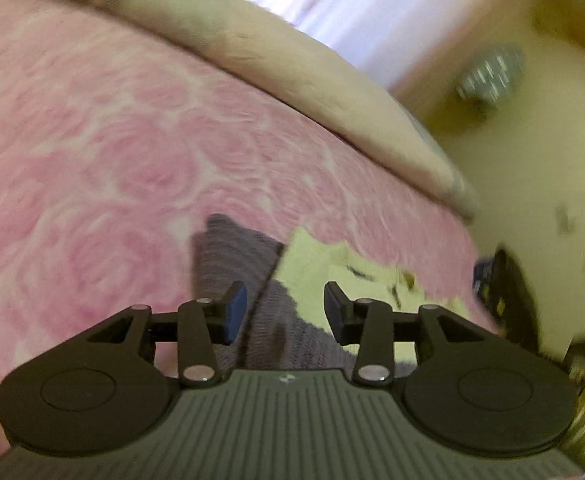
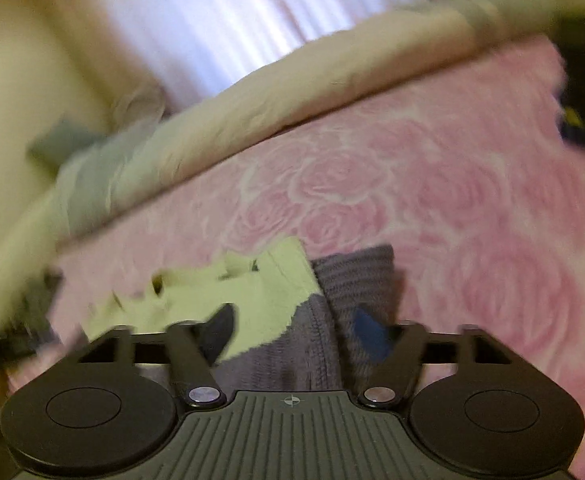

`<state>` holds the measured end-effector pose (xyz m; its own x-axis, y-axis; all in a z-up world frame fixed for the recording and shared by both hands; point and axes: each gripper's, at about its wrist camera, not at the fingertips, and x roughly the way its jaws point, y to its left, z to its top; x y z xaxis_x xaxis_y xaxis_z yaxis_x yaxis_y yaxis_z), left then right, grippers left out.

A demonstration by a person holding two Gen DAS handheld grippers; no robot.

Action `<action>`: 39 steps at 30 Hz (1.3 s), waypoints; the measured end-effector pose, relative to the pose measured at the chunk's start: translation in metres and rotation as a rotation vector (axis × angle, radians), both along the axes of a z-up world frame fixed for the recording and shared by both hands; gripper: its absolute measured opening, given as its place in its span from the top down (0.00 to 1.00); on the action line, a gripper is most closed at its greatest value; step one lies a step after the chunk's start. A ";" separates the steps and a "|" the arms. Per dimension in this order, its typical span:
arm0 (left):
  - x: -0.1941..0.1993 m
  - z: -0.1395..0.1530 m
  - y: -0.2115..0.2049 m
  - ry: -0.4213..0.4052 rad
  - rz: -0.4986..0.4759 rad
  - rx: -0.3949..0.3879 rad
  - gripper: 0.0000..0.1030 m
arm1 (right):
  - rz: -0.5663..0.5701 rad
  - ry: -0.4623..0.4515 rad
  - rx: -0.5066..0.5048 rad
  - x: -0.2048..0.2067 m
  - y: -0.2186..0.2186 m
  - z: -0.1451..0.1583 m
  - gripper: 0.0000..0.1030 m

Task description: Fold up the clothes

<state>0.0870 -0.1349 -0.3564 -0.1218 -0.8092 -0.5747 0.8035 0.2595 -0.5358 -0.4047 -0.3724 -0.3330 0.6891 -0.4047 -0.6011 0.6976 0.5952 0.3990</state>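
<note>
Both the left gripper and right gripper hang released above the grey knit garment, seemingly touching nothing, on the pink bed.

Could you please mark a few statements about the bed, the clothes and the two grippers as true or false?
1. The bed cover is pink with a rose pattern. True.
2. The left gripper is clamped on the purple knit garment. False: its jaws stand apart with nothing pinched; the knit lies beneath them.
3. A pale yellow-green garment lies touching the purple knit. True.
4. The right gripper is shut. False: its jaws stand apart above the clothes.
5. The clothes are in a basket. False: they lie on the bed cover.
</note>
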 end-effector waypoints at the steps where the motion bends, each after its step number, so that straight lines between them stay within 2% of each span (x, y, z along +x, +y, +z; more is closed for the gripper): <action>1: -0.009 0.000 -0.005 -0.055 -0.035 0.005 0.63 | 0.028 0.031 -0.030 0.007 0.002 -0.001 0.39; 3: -0.029 -0.001 -0.018 -0.190 -0.099 0.036 0.62 | 0.072 0.084 -0.083 0.021 0.003 -0.005 0.39; 6: -0.050 -0.008 -0.034 -0.350 -0.139 0.090 0.62 | 0.114 0.151 -0.137 0.039 0.002 -0.014 0.39; 7: -0.056 -0.012 -0.037 -0.388 -0.155 0.099 0.66 | 0.125 0.167 -0.143 0.044 0.002 -0.018 0.39; 8: -0.062 -0.017 -0.040 -0.425 -0.184 0.106 0.75 | 0.136 0.183 -0.149 0.049 0.001 -0.023 0.40; 9: -0.068 -0.019 -0.040 -0.473 -0.199 0.110 0.87 | 0.139 0.188 -0.152 0.052 0.000 -0.025 0.58; 10: -0.073 -0.020 -0.040 -0.518 -0.213 0.112 0.92 | 0.135 0.185 -0.153 0.051 -0.001 -0.025 0.91; 11: -0.073 -0.021 -0.039 -0.531 -0.207 0.099 0.92 | 0.131 0.182 -0.154 0.051 -0.002 -0.026 0.90; 13: -0.063 -0.018 -0.029 -0.482 -0.150 0.030 0.92 | 0.122 0.175 -0.157 0.050 -0.004 -0.026 0.91; 15: -0.043 -0.016 -0.016 -0.381 -0.070 -0.043 0.91 | 0.066 0.098 -0.134 0.037 -0.012 -0.020 0.91; 17: -0.027 -0.027 -0.021 -0.275 -0.023 -0.015 0.91 | -0.006 0.023 -0.064 0.024 -0.026 -0.019 0.91; 18: -0.019 -0.032 -0.023 -0.227 -0.002 -0.002 0.91 | -0.041 0.018 -0.017 0.022 -0.035 -0.024 0.91; 19: -0.020 -0.033 -0.026 -0.233 0.001 0.004 0.91 | -0.055 0.042 0.014 0.025 -0.041 -0.031 0.91; 21: -0.021 -0.036 -0.032 -0.244 0.005 0.014 0.91 | -0.051 0.102 0.002 0.037 -0.044 -0.038 0.91; 23: -0.019 -0.030 -0.031 -0.241 0.020 -0.030 0.91 | -0.042 0.105 -0.045 0.044 -0.043 -0.033 0.91; 25: -0.015 -0.028 -0.038 -0.245 0.033 -0.036 0.90 | -0.048 0.087 -0.054 0.043 -0.048 -0.030 0.91; 29: -0.012 -0.032 -0.052 -0.272 0.052 -0.026 0.90 | -0.063 0.139 -0.064 0.055 -0.056 -0.038 0.91; 31: -0.011 -0.036 -0.057 -0.281 0.067 -0.024 0.90 | -0.078 0.137 -0.070 0.058 -0.060 -0.041 0.91; 34: -0.011 -0.056 -0.066 -0.259 0.067 0.057 0.88 | -0.093 0.153 -0.053 0.063 -0.066 -0.053 0.91; 37: -0.004 -0.057 -0.067 -0.214 0.075 0.055 0.83 | -0.087 0.149 -0.048 0.065 -0.069 -0.059 0.90; 38: -0.001 -0.055 -0.068 -0.189 0.073 0.050 0.77 | -0.086 0.131 -0.039 0.064 -0.070 -0.058 0.90; 39: 0.001 -0.053 -0.069 -0.173 0.074 0.045 0.75 | -0.082 0.111 -0.023 0.061 -0.072 -0.057 0.73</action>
<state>0.0879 -0.2038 -0.4092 0.0413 -0.7851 -0.6180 0.8604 0.3424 -0.3775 -0.3435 -0.4444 -0.3901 0.5827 -0.4720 -0.6615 0.7836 0.5422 0.3034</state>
